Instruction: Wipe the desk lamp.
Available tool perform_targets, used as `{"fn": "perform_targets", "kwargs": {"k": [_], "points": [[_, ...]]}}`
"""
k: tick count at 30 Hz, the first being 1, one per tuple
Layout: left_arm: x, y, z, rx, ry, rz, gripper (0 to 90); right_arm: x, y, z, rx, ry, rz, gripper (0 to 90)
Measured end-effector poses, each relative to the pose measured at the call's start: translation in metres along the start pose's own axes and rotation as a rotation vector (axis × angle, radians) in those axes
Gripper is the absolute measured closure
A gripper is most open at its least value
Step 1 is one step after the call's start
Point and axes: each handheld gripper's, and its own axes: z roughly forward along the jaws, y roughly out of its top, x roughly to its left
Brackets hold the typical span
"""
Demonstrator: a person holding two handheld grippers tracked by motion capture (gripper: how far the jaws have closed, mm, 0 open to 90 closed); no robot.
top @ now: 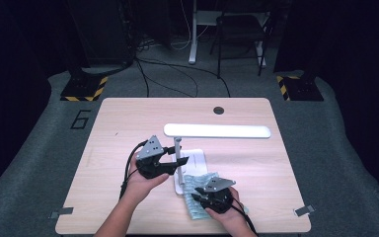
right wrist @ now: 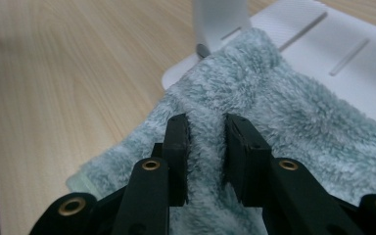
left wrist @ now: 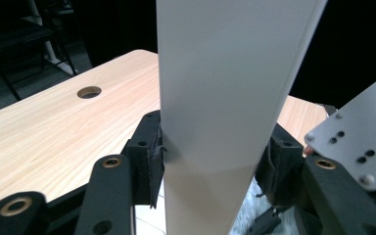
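On the wooden table [top: 128, 123] in the high view, a white desk lamp [top: 217, 131] is the landmark: its long head spans above the middle, its thin post drops to a flat white base [top: 195, 160]. The left gripper [top: 170, 160] reaches in from the lamp's left and grips the post, probably to steady the lamp while it is wiped. The right gripper [top: 197, 196] sits just below the lamp's base, on a pale green cloth [top: 197, 185] that overlaps the base's near edge. A round cable hole [top: 218, 110] lies beyond the lamp head, well apart. Off the table behind it stand a chair [top: 239, 34] and loose floor cables [top: 177, 79]; none of it hinders the work.

From the left gripper view, the lamp's white post [left wrist: 225, 98] rises between the jaws, whose pads [left wrist: 154, 161] press its sides, so this tool is pinching the post. The other gripper's grey plate [left wrist: 357, 137] shows to the right.

From the right gripper view, the fluffy cloth [right wrist: 274, 107] lies draped onto the lamp base [right wrist: 333, 44], right up to the foot of the post [right wrist: 220, 19]. The jaws stand part-spread with pile bunched between them; the pads [right wrist: 178, 147] seem to nip a fold, though how firmly I cannot tell. That post may block a straight wipe across the base.
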Motion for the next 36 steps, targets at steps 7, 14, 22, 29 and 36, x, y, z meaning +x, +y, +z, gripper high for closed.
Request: {"fn": "perform_targets", "kwargs": {"k": [7,14,22,29,36], "points": [[0.002,-0.001,0.002,0.006,-0.01,0.012,47.2,0.012,0.006,0.004,-0.005,-0.016,-0.052,64.4],[0.004,-0.002,0.003,0.019,-0.023,-0.002,48.2,0.015,0.01,-0.004,-0.052,-0.032,-0.088,67.0],[0.002,-0.004,0.014,0.03,-0.009,-0.017,45.6,0.015,0.01,0.012,-0.013,-0.004,-0.123,77.8],[0.003,-0.004,0.013,0.05,0.008,-0.012,52.2,0.02,0.011,0.022,0.036,0.006,-0.139,81.8],[0.001,-0.003,0.015,0.059,0.046,-0.022,53.6,0.034,0.009,0.027,0.052,-0.039,-0.173,82.5]]}}
